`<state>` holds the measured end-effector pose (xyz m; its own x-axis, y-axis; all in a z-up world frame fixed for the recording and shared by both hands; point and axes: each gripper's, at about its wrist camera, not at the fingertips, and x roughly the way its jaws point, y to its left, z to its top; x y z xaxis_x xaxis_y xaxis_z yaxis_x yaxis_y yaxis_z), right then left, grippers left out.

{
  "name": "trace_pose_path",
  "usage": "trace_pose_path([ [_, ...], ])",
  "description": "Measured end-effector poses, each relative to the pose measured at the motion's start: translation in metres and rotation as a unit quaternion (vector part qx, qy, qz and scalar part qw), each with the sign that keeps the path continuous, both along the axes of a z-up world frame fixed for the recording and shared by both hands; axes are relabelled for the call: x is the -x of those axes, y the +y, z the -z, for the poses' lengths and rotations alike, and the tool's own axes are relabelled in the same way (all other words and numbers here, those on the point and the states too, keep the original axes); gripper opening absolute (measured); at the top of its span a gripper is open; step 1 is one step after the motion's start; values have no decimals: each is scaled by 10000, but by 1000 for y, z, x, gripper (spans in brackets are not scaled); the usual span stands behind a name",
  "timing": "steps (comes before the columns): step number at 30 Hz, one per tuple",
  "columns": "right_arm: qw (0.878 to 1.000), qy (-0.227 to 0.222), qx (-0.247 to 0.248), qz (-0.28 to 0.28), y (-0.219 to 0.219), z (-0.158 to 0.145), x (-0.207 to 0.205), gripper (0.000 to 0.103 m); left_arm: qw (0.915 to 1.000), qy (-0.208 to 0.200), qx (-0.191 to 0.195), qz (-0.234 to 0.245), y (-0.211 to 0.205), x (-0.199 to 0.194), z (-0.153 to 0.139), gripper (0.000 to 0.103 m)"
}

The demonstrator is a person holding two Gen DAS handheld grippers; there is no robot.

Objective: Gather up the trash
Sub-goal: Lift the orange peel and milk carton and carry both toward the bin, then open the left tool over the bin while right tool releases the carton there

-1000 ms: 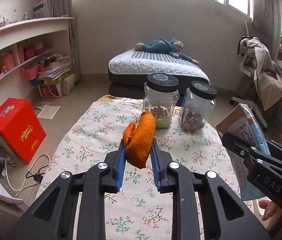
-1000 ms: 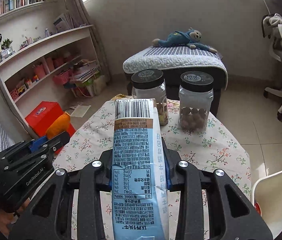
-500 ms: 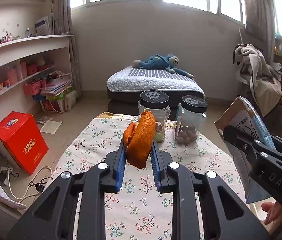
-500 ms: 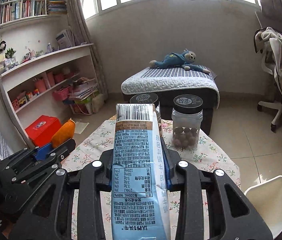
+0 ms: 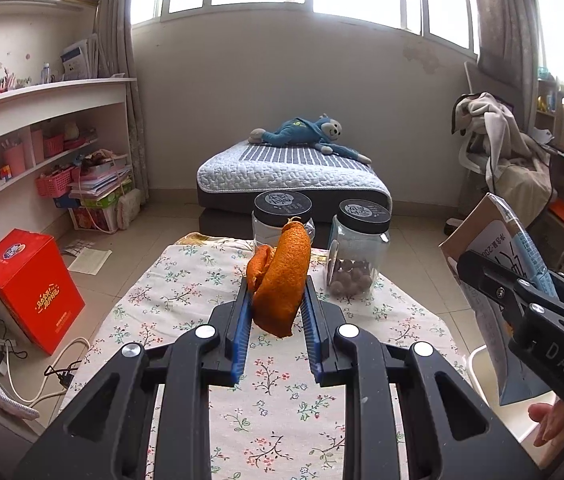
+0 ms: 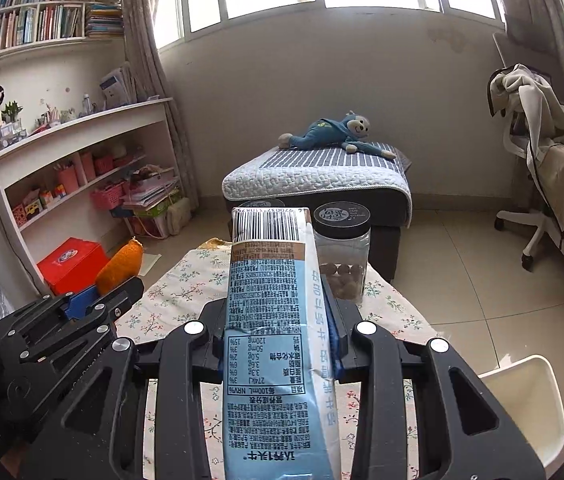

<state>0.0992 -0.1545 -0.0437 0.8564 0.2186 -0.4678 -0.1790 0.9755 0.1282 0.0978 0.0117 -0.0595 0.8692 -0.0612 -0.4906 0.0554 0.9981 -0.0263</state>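
My left gripper (image 5: 276, 300) is shut on a curled orange peel (image 5: 282, 276) and holds it above the floral table (image 5: 186, 292). It also shows at the left of the right wrist view (image 6: 122, 280), peel (image 6: 120, 265) in its tips. My right gripper (image 6: 278, 304) is shut on a blue and white milk carton (image 6: 270, 320), held above the table. The carton (image 5: 493, 248) and right gripper (image 5: 481, 276) also show at the right of the left wrist view. A white bin (image 6: 529, 396) stands on the floor right of the table.
Two clear jars with black lids (image 5: 357, 256) (image 5: 282, 208) stand at the table's far end. Beyond are a bed with a blue plush toy (image 5: 301, 132), shelves on the left (image 5: 42, 152), a red box (image 5: 30, 288) on the floor, and a chair with clothes (image 6: 549, 160).
Both grippers have risen and drawn back from the table with their loads; the jars and table look lower and farther. The grips have not changed.
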Motion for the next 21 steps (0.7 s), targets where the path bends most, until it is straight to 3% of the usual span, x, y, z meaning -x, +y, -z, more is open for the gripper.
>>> trace_pose_path([
  [9, 9990, -147, 91, 402, -38, -8, 12, 33, 9998, 25, -93, 201, -23, 3, 7, 24],
  [21, 9863, 154, 215, 1630, -145, 6, 33, 33, 9973, 108, -186, 697, -75, 11, 18, 24],
])
